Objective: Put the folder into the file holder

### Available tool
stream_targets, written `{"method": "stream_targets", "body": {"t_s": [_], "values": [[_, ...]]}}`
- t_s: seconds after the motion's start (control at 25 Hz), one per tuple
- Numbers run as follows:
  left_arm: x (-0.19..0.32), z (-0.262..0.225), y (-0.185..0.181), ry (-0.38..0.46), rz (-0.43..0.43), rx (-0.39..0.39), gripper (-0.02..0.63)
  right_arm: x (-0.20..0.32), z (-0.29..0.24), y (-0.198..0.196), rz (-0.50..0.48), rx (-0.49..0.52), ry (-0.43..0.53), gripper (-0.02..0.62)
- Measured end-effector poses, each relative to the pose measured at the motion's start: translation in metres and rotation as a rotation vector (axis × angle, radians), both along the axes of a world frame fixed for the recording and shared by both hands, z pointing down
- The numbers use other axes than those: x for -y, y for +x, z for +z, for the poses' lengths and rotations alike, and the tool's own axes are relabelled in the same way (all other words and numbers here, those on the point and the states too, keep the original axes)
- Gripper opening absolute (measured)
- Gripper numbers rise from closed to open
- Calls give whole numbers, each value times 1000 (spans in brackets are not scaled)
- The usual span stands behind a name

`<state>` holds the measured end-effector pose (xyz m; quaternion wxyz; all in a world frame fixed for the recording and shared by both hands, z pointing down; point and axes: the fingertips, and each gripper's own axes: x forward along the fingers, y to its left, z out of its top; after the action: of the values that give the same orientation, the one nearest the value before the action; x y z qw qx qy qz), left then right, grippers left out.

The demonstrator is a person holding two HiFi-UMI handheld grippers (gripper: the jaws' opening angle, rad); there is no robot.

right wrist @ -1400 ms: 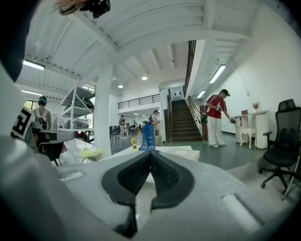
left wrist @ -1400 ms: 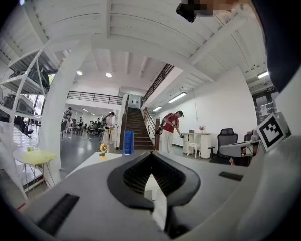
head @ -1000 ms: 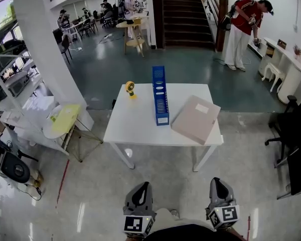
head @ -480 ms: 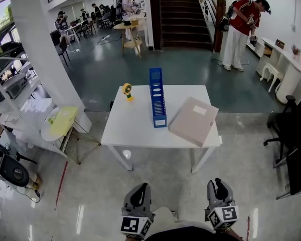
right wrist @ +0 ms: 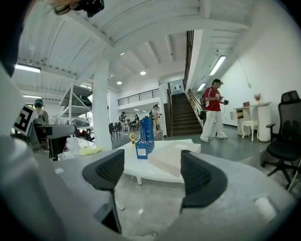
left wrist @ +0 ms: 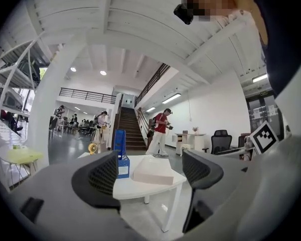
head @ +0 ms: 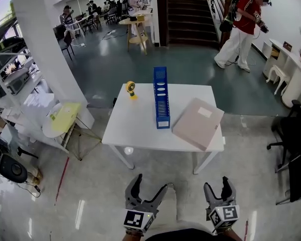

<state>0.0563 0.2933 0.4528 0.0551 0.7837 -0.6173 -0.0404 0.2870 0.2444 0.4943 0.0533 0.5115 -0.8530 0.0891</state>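
Noting one change: both pairs of jaws have just been opening. The left gripper point(head: 149, 186) now stands wide, with nothing between its pads; only the distant table point(head: 133, 132) shows through the gap. The right gripper point(head: 217, 185) is spread too, a little less than the left, and is also empty. A second ago the head view showed both closed to a point.

Table contents sit as before. The folder point(head: 198, 123) lies flat on the right half, turned at an angle, one corner reaching the front-right edge. The file holder point(head: 161, 97) stands upright near the middle with its long side running away from the person. It is left of the folder, with a strip of bare top between them. A yellow fan point(head: 131, 88) stands left of the holder. A person in red point(head: 243, 26) has stepped along the far wall, which has no bearing on the task.

Reading: the task proper has not begun. Both grippers hang low by the person's body, well apart from the table, with open floor between. The opening looks like preparation for a grasp on arrival.

The folder is broad and flat, so a pinch at the corner by the edge seems the likeliest entry. It must then be tipped on edge to enter the narrow holder. Risk: the holder looks slim and may slide or topple if nudged, so the left gripper may need to steady it.
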Motion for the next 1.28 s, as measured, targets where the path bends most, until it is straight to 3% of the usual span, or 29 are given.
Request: {"method": "stream_targets", "body": {"t_s": [0.12, 0.28, 0.6, 1.08, 1.28], "values": [[26, -2, 6, -9, 31, -68, 410, 25, 8, -2, -8, -3, -12, 339], [64, 11, 9, -9, 54, -11, 419, 65, 10, -8, -1, 9, -24, 356], [158, 17, 2, -37, 99, 19, 419, 163, 19, -27, 6, 44, -81, 409], [306, 26, -23, -81, 204, 38, 419, 304, 41, -34, 118, -78, -183, 426], [345, 30, -17, -64, 295, 37, 419, 344, 52, -27, 173, -97, -201, 426]]}}
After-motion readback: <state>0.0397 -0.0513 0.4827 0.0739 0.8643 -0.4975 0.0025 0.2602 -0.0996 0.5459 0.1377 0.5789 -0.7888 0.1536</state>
